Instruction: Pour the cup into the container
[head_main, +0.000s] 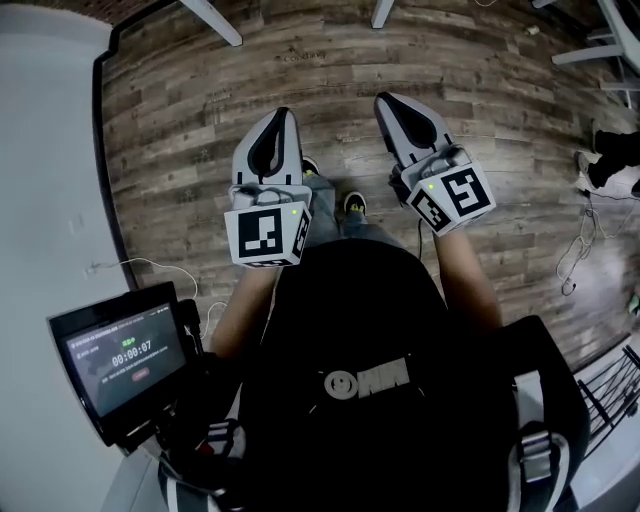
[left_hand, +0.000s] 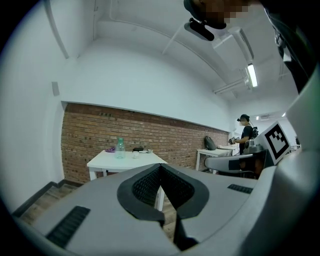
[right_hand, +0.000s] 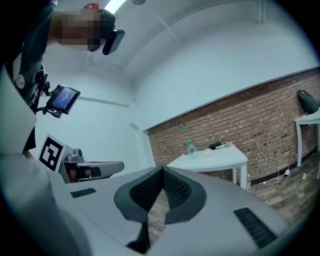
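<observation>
- The left gripper (left_hand: 163, 166) and right gripper (right_hand: 162, 169) are both shut tight on nothing, held level above the grey wood-plank floor (head_main: 200, 120).
- The small clear cup (left_hand: 134, 154) stands on the far white table (left_hand: 150, 159), well apart from both, near a pale green plastic bottle (left_hand: 120, 148), probably the container.
- A red brick wall (left_hand: 175, 135) backs the table.
- Step: the approach, no grasp begun. Next: reach the table, then open one gripper round the cup.

Wood-plank floor (head_main: 200, 130) underfoot. Near left, a small screen (head_main: 122, 360) showing a timer. Far: white table (left_hand: 125, 160) against a brick wall (left_hand: 85, 135). Far right: a person (left_hand: 246, 132) standing by a second table (left_hand: 212, 151), under a lit ceiling lamp (left_hand: 251, 75).
</observation>
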